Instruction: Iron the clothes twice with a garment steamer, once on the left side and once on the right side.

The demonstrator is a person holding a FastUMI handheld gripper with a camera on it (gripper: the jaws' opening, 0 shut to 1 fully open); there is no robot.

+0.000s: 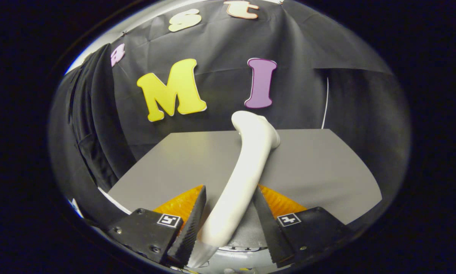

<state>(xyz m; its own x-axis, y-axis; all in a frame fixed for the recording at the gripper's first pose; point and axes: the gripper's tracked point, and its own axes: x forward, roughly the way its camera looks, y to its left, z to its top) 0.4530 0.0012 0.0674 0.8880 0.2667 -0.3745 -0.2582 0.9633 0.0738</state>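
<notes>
Hand-held gripper (228, 224) seemingly clamps steamer (243, 179), handle running away toward wall.

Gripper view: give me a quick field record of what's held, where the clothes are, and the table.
held: steamer, white, handle between the fingers, head pointing ahead over the table
hand-held gripper: fingers on either side of the handle; left touches it, right looks close, contact unclear
clothes: dark garment hanging to the left, beyond the left finger, beside the table
table: grey, ahead of the fingers
steamer to clothes: apart, head not facing the garment
</notes>
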